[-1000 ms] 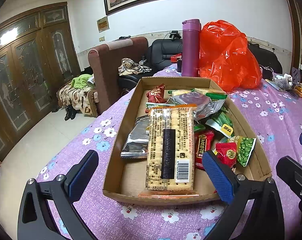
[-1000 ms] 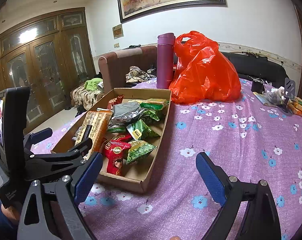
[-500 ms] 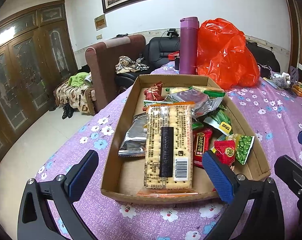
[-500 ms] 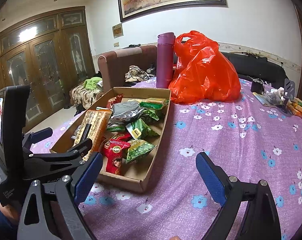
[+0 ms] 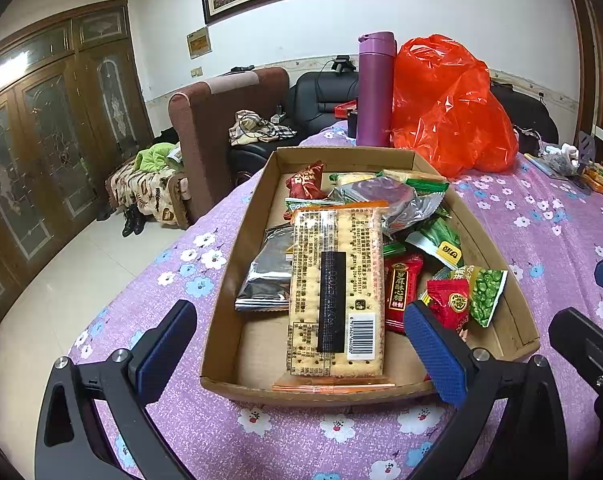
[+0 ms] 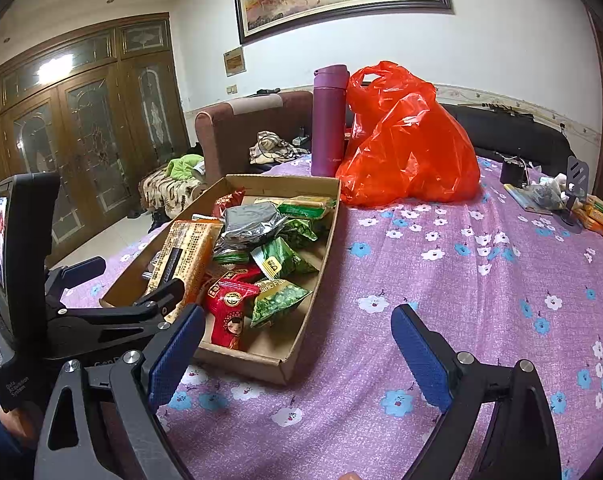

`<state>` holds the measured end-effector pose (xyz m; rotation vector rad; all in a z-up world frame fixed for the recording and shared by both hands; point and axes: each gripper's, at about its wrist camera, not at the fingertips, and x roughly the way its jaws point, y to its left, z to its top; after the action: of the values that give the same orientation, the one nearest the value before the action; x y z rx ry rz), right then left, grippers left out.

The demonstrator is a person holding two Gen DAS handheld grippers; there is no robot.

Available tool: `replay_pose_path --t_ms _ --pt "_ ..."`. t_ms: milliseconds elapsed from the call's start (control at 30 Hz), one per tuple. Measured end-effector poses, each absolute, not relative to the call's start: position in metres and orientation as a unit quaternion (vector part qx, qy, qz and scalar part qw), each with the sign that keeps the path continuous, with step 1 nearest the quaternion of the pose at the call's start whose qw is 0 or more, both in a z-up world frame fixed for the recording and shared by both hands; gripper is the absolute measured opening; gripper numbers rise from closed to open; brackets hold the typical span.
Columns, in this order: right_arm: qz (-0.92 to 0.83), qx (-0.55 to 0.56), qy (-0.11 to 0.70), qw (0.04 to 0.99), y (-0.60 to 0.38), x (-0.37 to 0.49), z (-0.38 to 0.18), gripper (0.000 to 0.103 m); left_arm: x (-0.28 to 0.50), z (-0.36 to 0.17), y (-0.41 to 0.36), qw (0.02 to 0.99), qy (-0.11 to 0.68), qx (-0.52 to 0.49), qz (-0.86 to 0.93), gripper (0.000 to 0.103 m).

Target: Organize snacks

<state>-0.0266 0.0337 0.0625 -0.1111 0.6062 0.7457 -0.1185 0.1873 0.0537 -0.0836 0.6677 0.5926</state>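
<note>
Big table w/ purple floral cloth [image 6: 441, 280] fills most of both views. Red plastic bag [image 6: 405, 148] sits at far side, bulging, touching the far right corner of the cardboard tray [image 5: 237, 280]. Purple flask [image 5: 375, 88] upright just left of the bag, behind the tray's far wall.

Tray is shallow, open-top, long axis running away from the grippers, near the table's left edge. Snacks all inside it: long cracker pack [image 5: 337, 292] lying flat, barcode side up, toward the near end, on top of the other packs; silver foil pack [image 5: 267, 276] partly under its left side; second crumpled silver pack [image 5: 389, 200] further back; red candy packs [image 5: 403, 288] right of the crackers; green pea packs [image 5: 485, 292] against the right wall; small dark red pack [image 5: 305, 180] at far left corner. Near left floor of tray bare.

Left gripper [image 5: 301, 344] hovers in front of tray's near wall, jaws wide apart, nothing between them but the cracker pack's near end in line of sight; not touching.

Right gripper [image 6: 297, 348] over bare cloth right of the tray, jaws wide apart, empty. Small clutter at far right table edge, too small to tell.
</note>
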Motion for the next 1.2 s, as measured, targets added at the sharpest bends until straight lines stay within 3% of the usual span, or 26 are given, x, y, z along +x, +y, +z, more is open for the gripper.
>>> replay_pose_path --t_ms 1200 --pt "0.352 -0.053 0.300 0.885 0.0344 -0.0248 0.0601 0.097 -0.1150 0.0513 0.1888 0.902 0.335 -0.044 0.269 0.103"
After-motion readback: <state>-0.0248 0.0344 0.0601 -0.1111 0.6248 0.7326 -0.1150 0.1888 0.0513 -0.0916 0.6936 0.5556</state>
